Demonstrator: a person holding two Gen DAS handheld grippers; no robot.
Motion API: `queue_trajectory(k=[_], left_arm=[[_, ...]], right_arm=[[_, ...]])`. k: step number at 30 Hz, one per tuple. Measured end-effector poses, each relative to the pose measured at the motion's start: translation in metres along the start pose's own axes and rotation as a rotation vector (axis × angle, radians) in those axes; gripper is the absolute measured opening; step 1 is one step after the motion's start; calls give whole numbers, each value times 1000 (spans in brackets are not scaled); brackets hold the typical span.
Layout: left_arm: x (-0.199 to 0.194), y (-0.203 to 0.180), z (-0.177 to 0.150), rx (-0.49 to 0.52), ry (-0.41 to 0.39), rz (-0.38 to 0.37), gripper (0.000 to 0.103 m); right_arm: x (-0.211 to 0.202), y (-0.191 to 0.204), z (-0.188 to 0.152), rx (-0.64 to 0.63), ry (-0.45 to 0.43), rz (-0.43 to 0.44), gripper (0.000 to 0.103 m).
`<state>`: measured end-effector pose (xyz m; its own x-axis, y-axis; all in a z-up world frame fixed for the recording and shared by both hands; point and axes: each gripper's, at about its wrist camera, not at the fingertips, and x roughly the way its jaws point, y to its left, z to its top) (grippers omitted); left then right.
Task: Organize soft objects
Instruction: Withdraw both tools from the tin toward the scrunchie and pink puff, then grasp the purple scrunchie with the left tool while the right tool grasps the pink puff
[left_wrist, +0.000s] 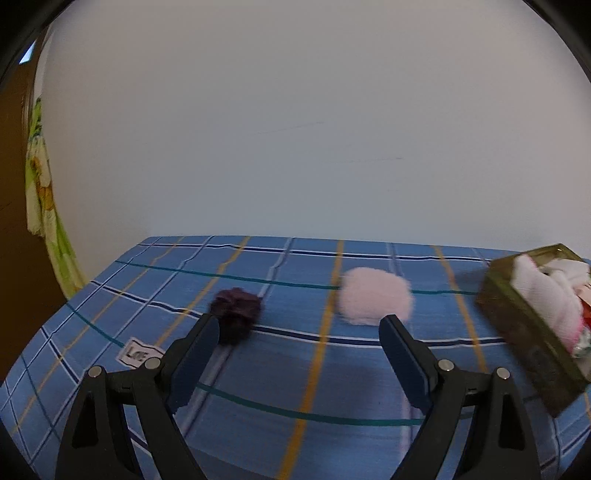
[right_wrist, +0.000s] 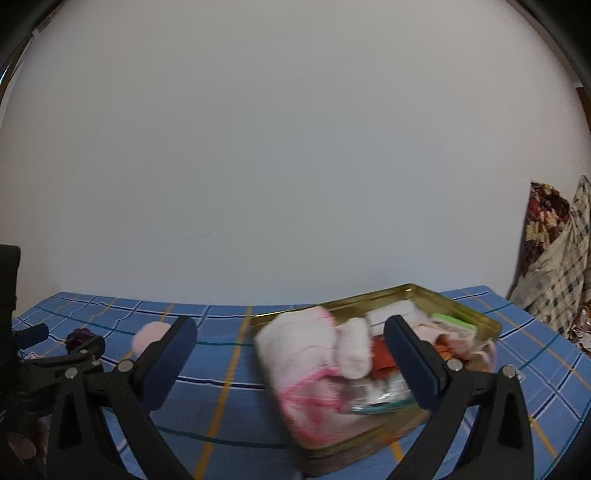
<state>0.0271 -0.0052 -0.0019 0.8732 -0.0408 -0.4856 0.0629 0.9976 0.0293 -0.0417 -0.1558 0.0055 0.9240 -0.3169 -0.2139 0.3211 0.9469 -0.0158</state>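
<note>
Blue plaid bedsheet (left_wrist: 258, 369): soft, wrinkled; fingertip pressed low could snag fabric.
Gold tin (right_wrist: 476, 317): heaped with pink-trimmed cloth (right_wrist: 306, 354); more stuffing risks spillover.
Pink puff (left_wrist: 375, 301), purple pompom (left_wrist: 236, 308): loose on sheet left of tin, light, may roll.
Left gripper (left_wrist: 299, 328), right gripper (right_wrist: 290, 332): jaws wide, empty.

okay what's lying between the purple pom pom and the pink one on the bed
Nothing: only bare blue plaid sheet, crossed by stripes, separates the purple pom pom and pink pom pom, per the left wrist view.
</note>
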Motion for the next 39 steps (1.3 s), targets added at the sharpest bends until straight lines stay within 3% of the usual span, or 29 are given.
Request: queue_trajectory(k=[8,17,24,30,32,34,39], left_arm=[[30,44,2,-95,94,20,90],[69,63,11,-117,185,37,90],[102,75,14,-165,281,2,90],[124,85,13,-203,351,-92,90],[124,92,13,-211,350,-126,81],[124,96,13,-189,354,-118,66],[122,105,13,-163,355,-122,50]], right_arm=[[22,35,-1,-23,47,58,103],[47,67,-3,-42,108,100,103],[82,86,-3,-14,227,146,103],[119,103,-5,9,345,199,103],[133,108,-6,13,383,204,103],[148,112,-8,30,421,216,103],[176,126,-11,34,490,207,103]])
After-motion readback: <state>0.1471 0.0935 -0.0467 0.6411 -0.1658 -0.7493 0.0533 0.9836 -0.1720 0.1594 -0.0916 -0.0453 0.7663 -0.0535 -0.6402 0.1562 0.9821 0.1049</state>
